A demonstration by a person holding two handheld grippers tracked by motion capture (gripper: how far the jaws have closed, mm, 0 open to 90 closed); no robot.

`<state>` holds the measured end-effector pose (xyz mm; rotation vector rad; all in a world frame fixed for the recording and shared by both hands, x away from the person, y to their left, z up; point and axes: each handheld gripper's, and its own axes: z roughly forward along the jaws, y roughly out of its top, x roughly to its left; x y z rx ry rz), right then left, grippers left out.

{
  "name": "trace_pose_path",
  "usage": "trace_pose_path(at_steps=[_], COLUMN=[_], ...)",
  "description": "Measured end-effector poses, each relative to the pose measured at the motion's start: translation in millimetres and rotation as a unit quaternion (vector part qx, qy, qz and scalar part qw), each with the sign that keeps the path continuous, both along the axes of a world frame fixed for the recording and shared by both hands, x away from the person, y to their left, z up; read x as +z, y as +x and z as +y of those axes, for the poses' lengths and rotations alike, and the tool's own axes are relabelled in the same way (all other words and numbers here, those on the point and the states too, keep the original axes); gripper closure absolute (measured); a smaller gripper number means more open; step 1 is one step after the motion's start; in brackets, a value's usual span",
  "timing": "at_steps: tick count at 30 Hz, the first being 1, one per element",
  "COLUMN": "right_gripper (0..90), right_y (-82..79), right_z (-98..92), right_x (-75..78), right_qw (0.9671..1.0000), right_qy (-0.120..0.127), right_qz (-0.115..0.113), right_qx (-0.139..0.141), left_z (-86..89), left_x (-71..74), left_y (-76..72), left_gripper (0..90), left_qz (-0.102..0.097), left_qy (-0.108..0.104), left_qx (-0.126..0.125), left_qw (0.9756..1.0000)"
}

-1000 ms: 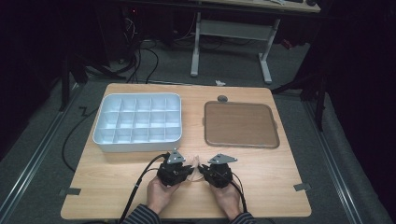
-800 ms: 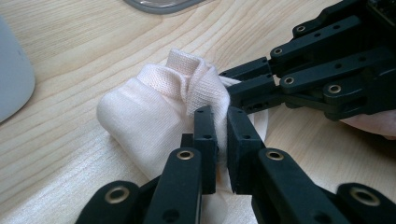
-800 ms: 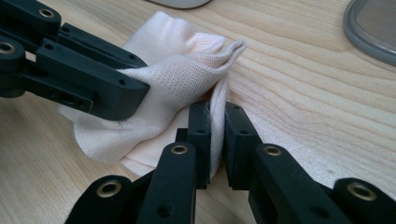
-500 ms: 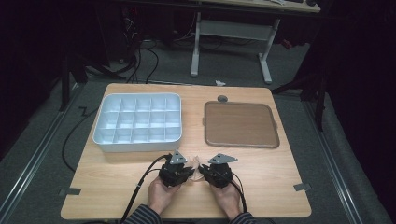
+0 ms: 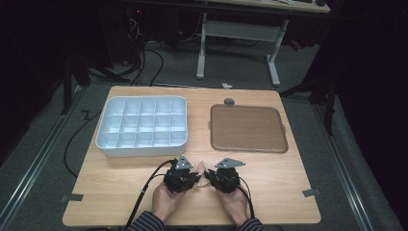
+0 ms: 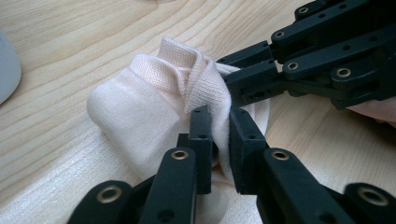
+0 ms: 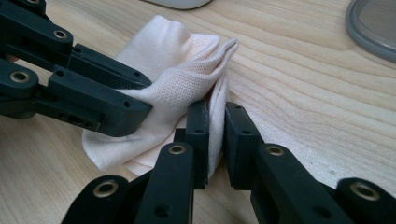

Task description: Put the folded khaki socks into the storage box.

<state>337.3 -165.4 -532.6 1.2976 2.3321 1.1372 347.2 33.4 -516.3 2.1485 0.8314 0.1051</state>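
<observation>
From the high view we saw our left gripper (image 5: 195, 176) and right gripper (image 5: 210, 177) meeting near the table's (image 5: 288, 187) front edge, a pale scrap between them. In the left gripper view, the pink sock (image 6: 154, 100) lay bunched, ribbed cuff pinched in its jaws, which had just been easing apart. The right gripper view showed its own jaws clenched on a thin fold of the sock's mesh-like weave.

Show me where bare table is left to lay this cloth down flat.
Bare wood runs along the table's near edge, left of the left hand and right of the right hand. The brown tray is also bare. It is crowded between the claws, just before the white divided box.
</observation>
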Motion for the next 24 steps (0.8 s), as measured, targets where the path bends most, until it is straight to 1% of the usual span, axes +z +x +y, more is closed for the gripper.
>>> trace_pose_path(at_steps=[2,3,4,8,9,11,14,15,16,17,18,20,21,22,24], right_gripper=[80.5,79.3,78.0,65.8,65.2,64.4,63.3,63.3,63.3,63.3,63.4,64.8,64.8,65.9,68.6], right_y=[0.0,0.2,0.2,0.7,1.0,-0.1,-3.8,-5.0,-6.1,-6.9,-8.2,-10.2,-10.2,-11.2,-13.4], right_z=[0.0,0.3,0.5,-0.9,-1.6,-2.5,-5.0,-5.6,-6.5,-7.5,-8.3,-10.2,-10.2,-11.1,-12.9], right_x=[0.0,-0.1,0.0,0.8,0.9,2.3,7.3,8.8,10.4,11.5,13.0,15.9,15.9,17.7,23.1], right_qw=[1.0000,1.0000,1.0000,1.0000,1.0000,1.0000,0.9999,0.9999,0.9999,0.9998,0.9999,0.9998,0.9998,0.9998,0.9997], right_qy=[0.000,0.000,0.000,0.001,-0.001,0.000,0.002,0.004,0.005,0.007,0.009,0.013,0.013,0.012,0.013], right_qz=[0.000,-0.003,-0.003,-0.002,-0.004,-0.001,-0.012,-0.013,-0.013,-0.016,-0.014,-0.015,-0.015,-0.018,-0.022], right_qx=[0.000,0.000,0.000,-0.001,-0.001,-0.001,0.002,0.001,0.000,0.001,-0.001,0.001,0.001,0.002,0.006], left_z=[0.1,0.3,0.9,3.7,4.2,6.3,9.7,12.3,12.3,15.0,16.3,18.1,18.1,19.3,21.5], left_x=[0.5,1.0,1.8,8.1,9.4,12.2,15.8,18.5,18.5,21.4,22.9,25.2,25.2,26.1,26.6], left_y=[-0.6,-1.1,-1.4,-6.2,-7.0,-8.4,-10.3,-11.5,-11.5,-12.5,-13.2,-14.8,-14.8,-15.7,-16.7], left_gripper=[75.6,75.6,73.7,66.7,65.5,64.2,61.3,60.9,60.4,60.1,59.3,58.2,58.1,58.1,57.8], left_qz=[-0.001,-0.002,-0.002,-0.018,-0.018,-0.021,-0.026,-0.029,-0.029,-0.030,-0.028,-0.028,-0.028,-0.030,-0.033], left_qy=[-0.001,-0.003,-0.003,-0.018,-0.021,-0.025,-0.026,-0.030,-0.030,-0.036,-0.041,-0.043,-0.043,-0.038,-0.033], left_qx=[-0.001,0.000,-0.002,-0.004,-0.004,-0.005,-0.003,0.000,0.000,0.003,0.004,0.006,0.006,0.007,0.011], left_qw=[1.0000,1.0000,1.0000,0.9997,0.9996,0.9995,0.9993,0.9991,0.9991,0.9989,0.9988,0.9987,0.9987,0.9988,0.9988])
